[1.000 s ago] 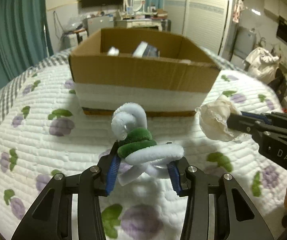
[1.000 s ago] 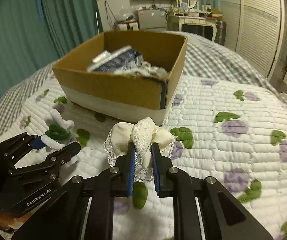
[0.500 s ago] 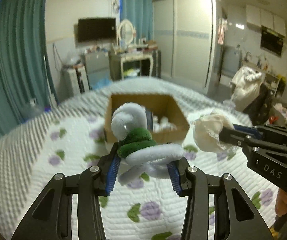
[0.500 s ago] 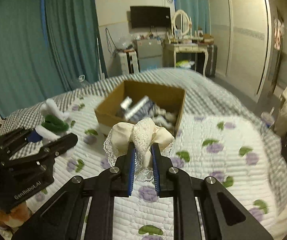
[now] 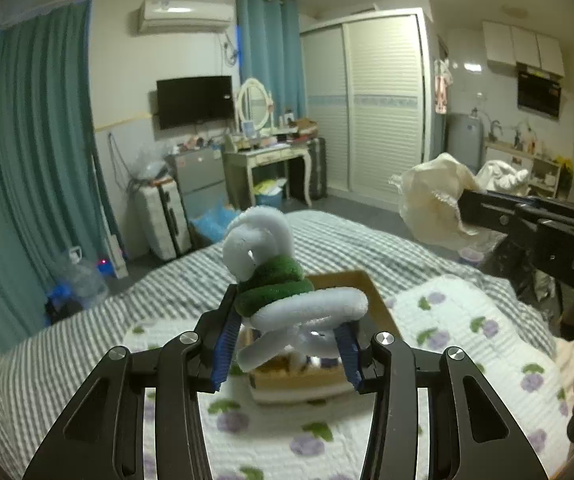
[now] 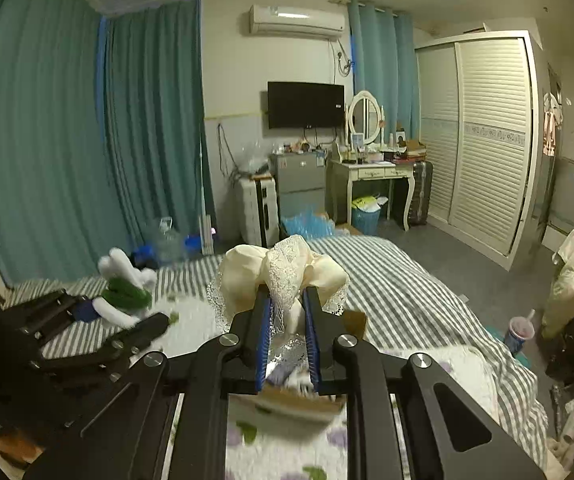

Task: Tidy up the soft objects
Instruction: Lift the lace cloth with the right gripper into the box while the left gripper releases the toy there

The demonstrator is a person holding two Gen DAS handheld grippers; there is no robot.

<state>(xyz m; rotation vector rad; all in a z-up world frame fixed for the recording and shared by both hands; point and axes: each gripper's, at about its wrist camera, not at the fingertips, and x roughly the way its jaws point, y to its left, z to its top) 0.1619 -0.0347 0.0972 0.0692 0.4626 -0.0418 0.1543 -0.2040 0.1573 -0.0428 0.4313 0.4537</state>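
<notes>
My left gripper point(image 5: 287, 344) is shut on a knot of white and green fuzzy rope point(image 5: 283, 280) and holds it high above the bed. My right gripper point(image 6: 287, 320) is shut on a cream lace-trimmed cloth point(image 6: 283, 272), also held high. The cardboard box point(image 5: 371, 292) sits on the bed below, mostly hidden behind the held things in both views; its edge point(image 6: 355, 320) shows in the right wrist view. The right gripper with its cloth point(image 5: 435, 204) shows at the right of the left wrist view. The left gripper with its rope point(image 6: 123, 288) shows at the left of the right wrist view.
The bed has a white quilt with purple and green flowers point(image 5: 467, 320) and a grey striped sheet point(image 6: 407, 300) at the far end. Beyond stand teal curtains point(image 6: 67, 140), a dressing table point(image 6: 371, 176), a small fridge point(image 6: 299, 184) and a wardrobe point(image 6: 487, 140).
Both grippers have risen well above the bed with their loads still held. The box, close and large a second ago, now sits low and small under the grippers.
</notes>
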